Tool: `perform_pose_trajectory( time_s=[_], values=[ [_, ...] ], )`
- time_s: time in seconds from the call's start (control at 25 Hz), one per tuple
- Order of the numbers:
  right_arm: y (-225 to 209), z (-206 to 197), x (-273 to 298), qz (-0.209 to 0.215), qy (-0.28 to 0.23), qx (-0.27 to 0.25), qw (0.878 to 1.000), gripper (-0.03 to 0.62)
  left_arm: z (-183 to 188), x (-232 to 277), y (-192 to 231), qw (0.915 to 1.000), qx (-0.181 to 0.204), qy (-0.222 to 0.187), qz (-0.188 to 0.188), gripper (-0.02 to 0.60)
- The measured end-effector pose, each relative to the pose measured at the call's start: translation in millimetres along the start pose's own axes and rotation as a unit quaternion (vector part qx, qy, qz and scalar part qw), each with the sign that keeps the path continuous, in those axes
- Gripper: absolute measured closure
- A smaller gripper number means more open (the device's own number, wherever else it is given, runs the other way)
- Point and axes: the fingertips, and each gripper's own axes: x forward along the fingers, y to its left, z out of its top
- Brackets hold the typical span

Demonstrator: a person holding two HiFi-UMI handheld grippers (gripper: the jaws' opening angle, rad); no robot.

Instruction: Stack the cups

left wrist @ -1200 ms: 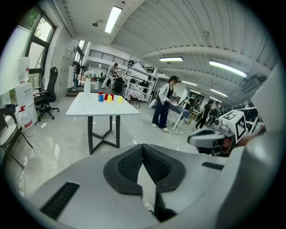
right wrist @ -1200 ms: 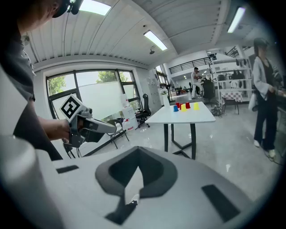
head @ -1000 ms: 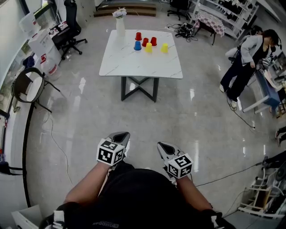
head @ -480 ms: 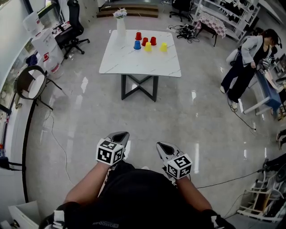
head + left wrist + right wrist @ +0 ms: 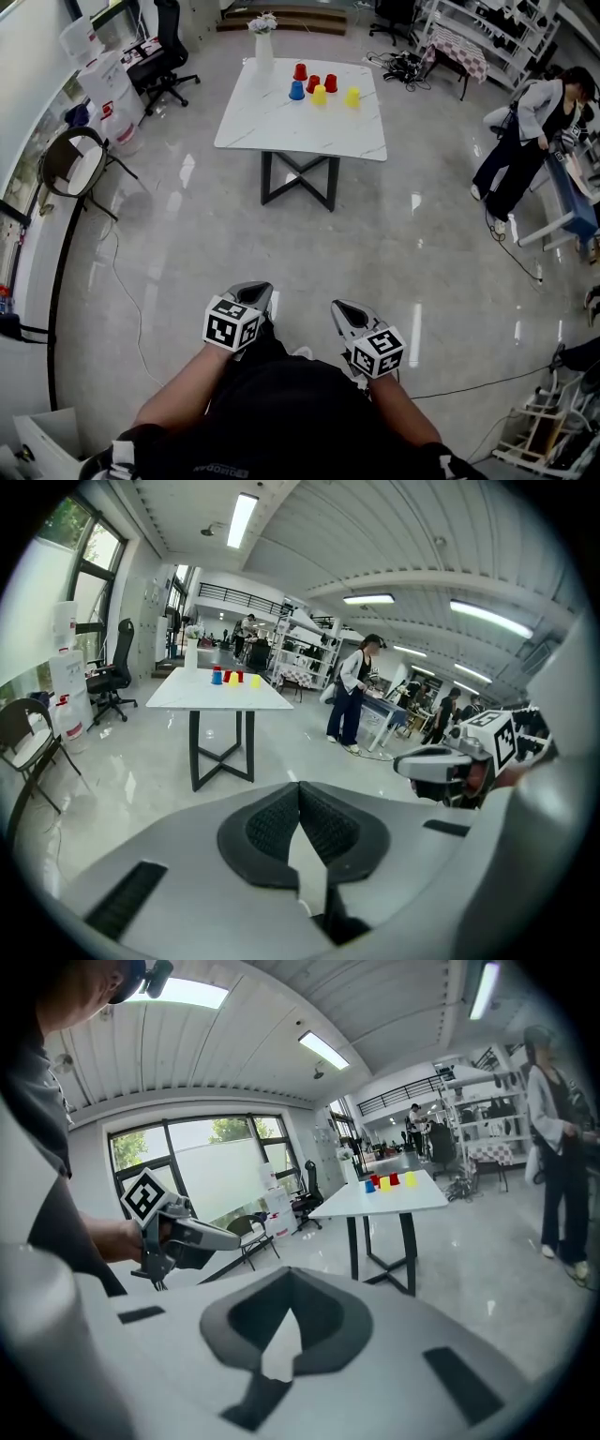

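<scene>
Left gripper (image 5: 251, 292) and right gripper (image 5: 345, 311): jaws pressed together, nothing between them, held at the waist. Cups (image 5: 320, 86) cluster near the table's (image 5: 281, 127) far edge, straight ahead and well apart. Neither hand is nearer.

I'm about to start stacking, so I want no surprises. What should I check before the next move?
1. Table in reach: not ok, far ahead.
2. Left hand-held gripper empty: ok, jaws together on nothing.
3. Right hand-held gripper empty: ok, jaws together on nothing.
4. Cups mouth up or down: cannot tell, too small.
5. Vase apart from cups: ok, at the table's corner.
</scene>
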Motion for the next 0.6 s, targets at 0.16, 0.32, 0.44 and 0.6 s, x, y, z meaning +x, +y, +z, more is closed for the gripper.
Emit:
perform_pose_trajectory(
  time_s=[0.16, 0.32, 0.44, 0.6],
  values=[
    [-8, 7, 18, 0.002, 0.000, 0.003, 1.000, 0.592, 9, 11, 13, 1.0000, -0.002, 0.000, -0.001, 0.578],
    [-17, 24, 42, 0.002, 0.007, -0.001, 1.000, 0.592, 27, 27, 36, 1.0000, -0.004, 0.004, -0.008, 0.577],
    [-26, 44, 64, -0.001, 0.011, -0.011, 1.000, 0.592, 54, 40, 55, 0.9999, 0.002, -0.003, -0.016, 0.577],
    [-44, 80, 98, -0.012, 0.002, -0.024, 1.000, 0.592, 102, 56, 86, 0.9992, 0.019, -0.026, -0.023, 0.577]
  ],
)
